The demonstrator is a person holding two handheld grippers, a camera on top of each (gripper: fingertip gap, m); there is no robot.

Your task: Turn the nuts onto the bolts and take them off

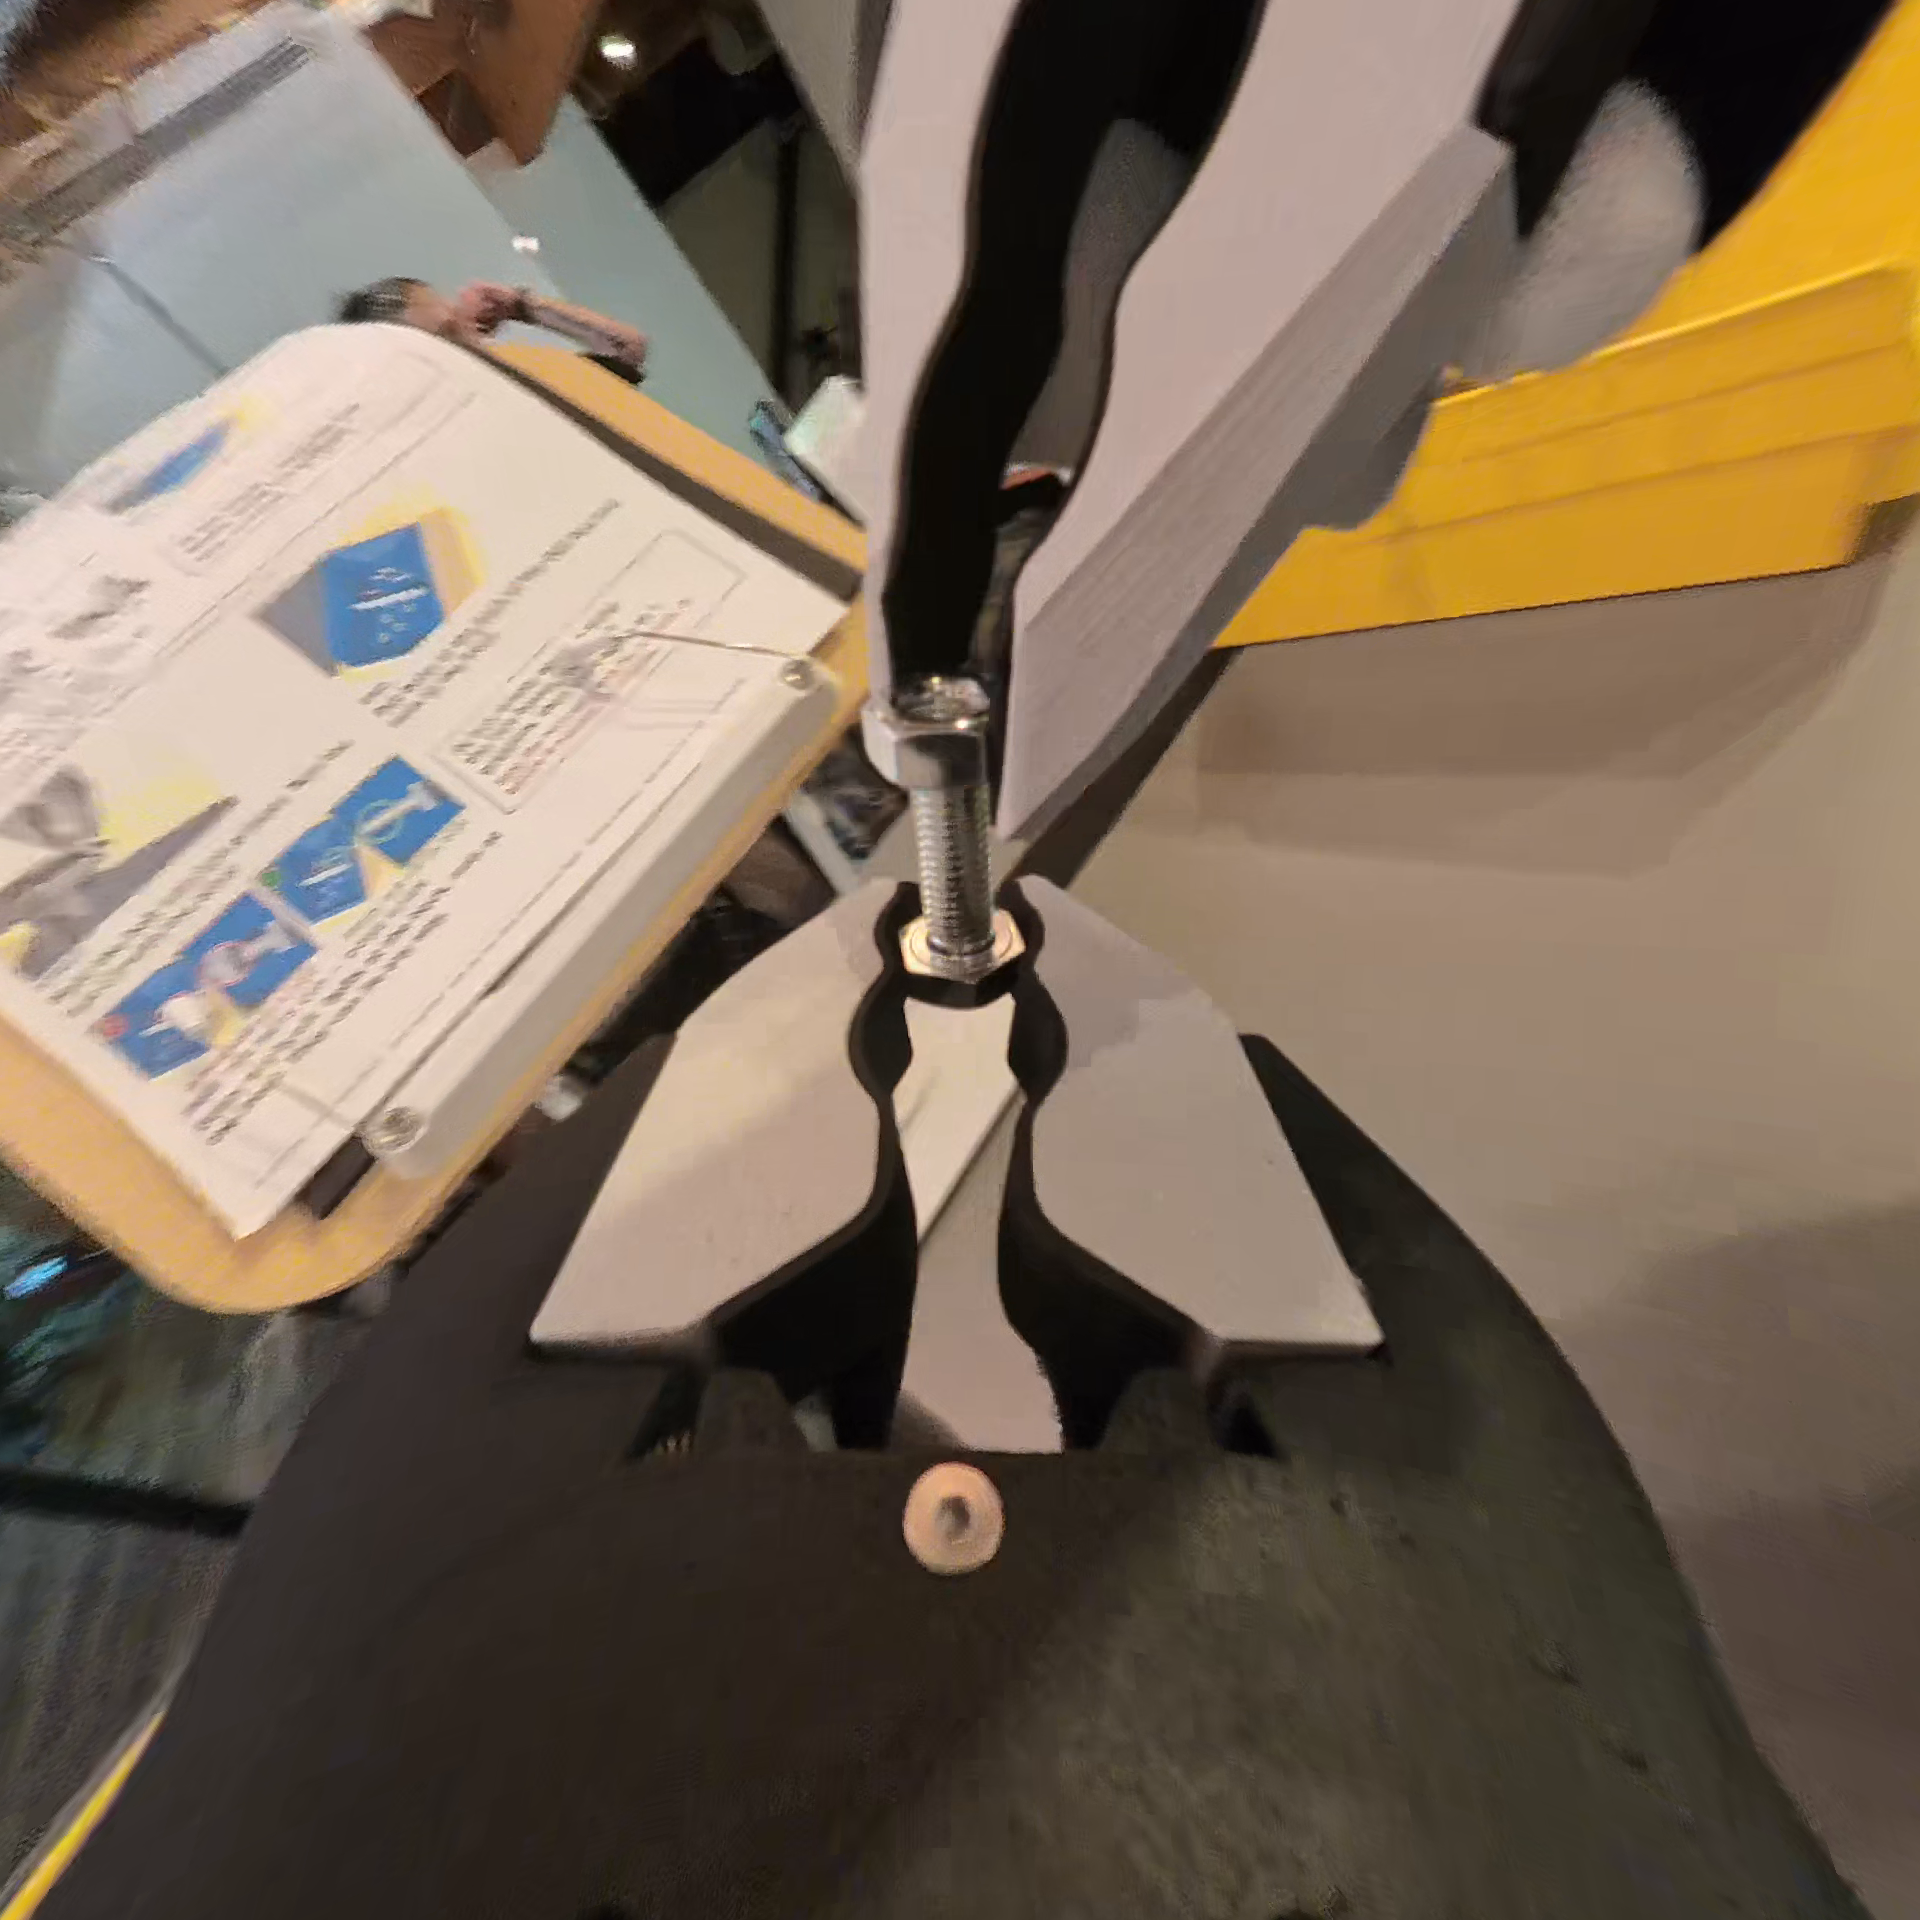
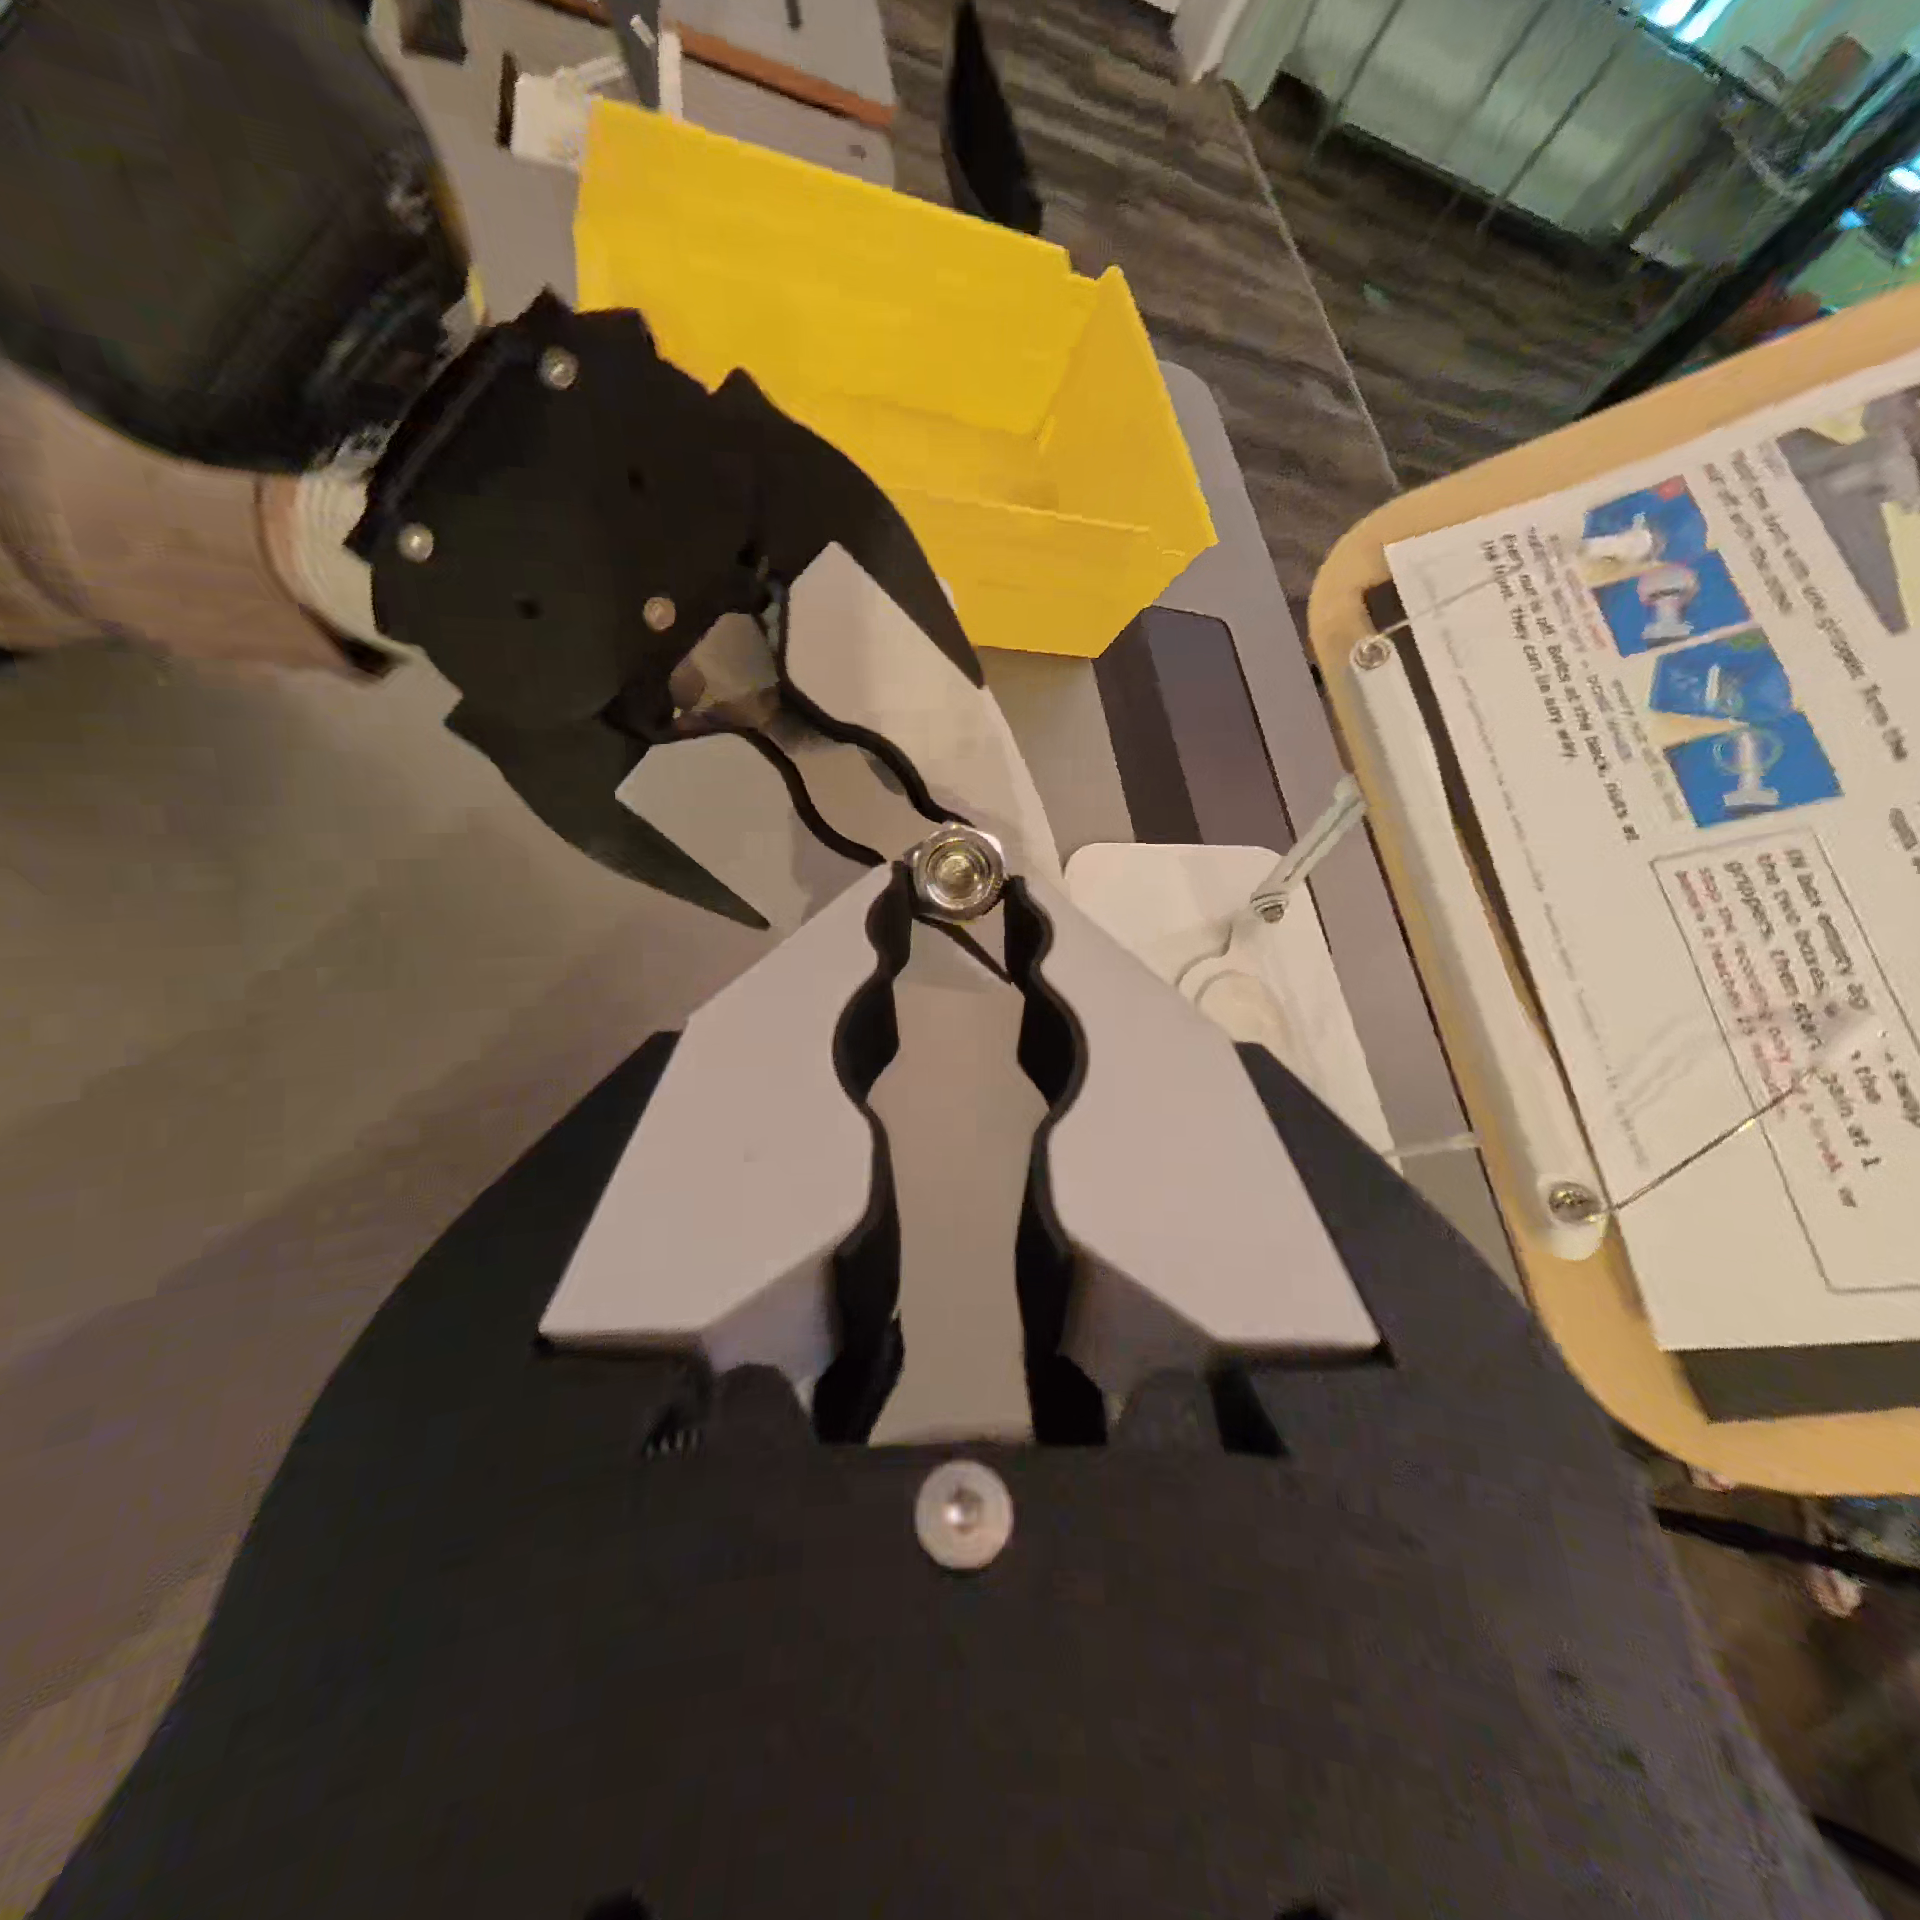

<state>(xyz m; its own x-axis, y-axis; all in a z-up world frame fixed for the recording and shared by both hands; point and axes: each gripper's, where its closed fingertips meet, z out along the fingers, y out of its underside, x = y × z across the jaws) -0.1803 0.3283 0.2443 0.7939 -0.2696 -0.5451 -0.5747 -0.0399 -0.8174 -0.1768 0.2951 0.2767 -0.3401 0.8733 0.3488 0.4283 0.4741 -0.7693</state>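
Your left gripper [image 1: 961,961] is closed on the hex nut [image 1: 961,951], which sits well down the threaded bolt [image 1: 951,862], far from the head [image 1: 928,727] that your right gripper [image 1: 940,686] pinches shut, all in mid-air above the grey table [image 1: 1507,987]; whether you're winding on or off I can't tell. Only the left wrist view shows the thread side-on, while the right looks end-on at the head [image 2: 953,871] and alone shows the inside of the yellow bin [image 2: 883,364] and your sleeve [image 2: 156,540]
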